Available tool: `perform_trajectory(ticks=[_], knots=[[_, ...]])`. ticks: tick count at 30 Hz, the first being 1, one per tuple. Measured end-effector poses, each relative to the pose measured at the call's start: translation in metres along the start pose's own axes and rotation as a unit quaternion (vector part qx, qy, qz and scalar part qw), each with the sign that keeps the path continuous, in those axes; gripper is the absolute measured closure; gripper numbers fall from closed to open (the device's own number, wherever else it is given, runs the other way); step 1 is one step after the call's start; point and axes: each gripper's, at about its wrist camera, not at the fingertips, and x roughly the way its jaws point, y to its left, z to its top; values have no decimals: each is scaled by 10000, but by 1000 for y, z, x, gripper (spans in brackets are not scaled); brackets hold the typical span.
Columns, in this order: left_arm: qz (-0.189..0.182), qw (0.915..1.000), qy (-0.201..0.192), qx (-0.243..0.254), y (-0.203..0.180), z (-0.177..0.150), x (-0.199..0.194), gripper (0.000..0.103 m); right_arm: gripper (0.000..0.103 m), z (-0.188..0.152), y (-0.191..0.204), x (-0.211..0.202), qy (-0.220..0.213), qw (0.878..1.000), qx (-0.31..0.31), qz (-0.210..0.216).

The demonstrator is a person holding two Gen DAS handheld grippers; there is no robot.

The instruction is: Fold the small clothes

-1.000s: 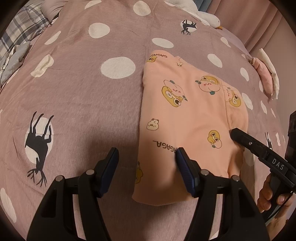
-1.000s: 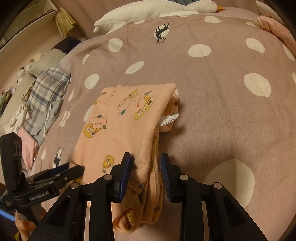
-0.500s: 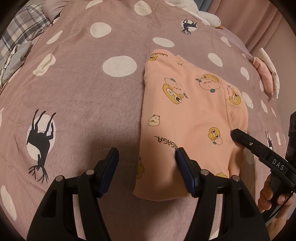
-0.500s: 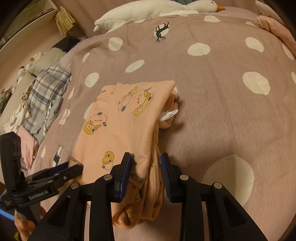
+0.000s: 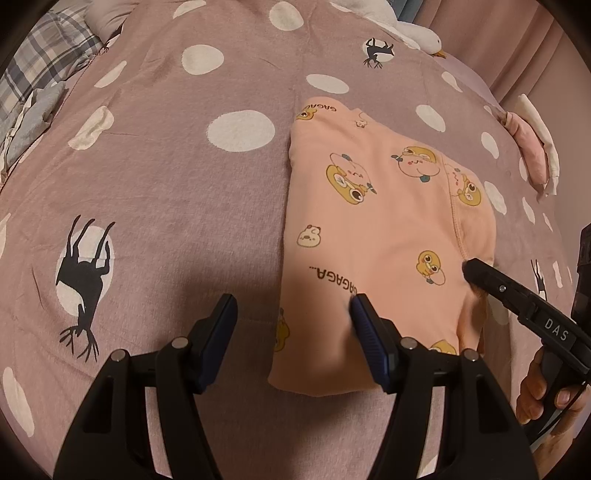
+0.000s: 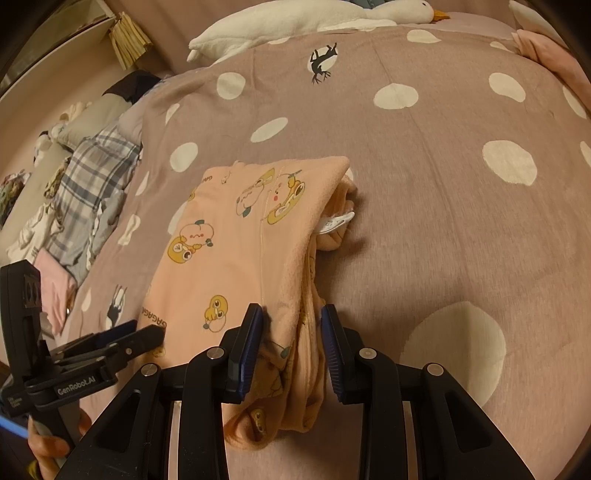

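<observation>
A folded peach garment with cartoon prints lies on the mauve polka-dot bedspread. My left gripper is open at the garment's near left corner, its right finger over the cloth and its left finger over the bedspread. In the right wrist view the garment lies ahead, and my right gripper is closed around its thick folded right edge near the front. A white label sticks out of the layers on the right side. The left gripper shows at the lower left.
A white goose plush lies at the head of the bed. A plaid garment and other clothes are piled at the left. A pink folded item lies at the right edge of the bed.
The garment has slid a little farther from both grippers' cameras along the bed. The right gripper keeps its hold on the edge. The left stays open.
</observation>
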Motion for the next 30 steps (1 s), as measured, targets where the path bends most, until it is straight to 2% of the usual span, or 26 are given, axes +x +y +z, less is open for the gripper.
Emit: perform_trajectory(ticks=[30], knots=[[188,9998,15,-19,-4,-8,-13,36,72,-6,5,-8,94,9999,-87,-49]])
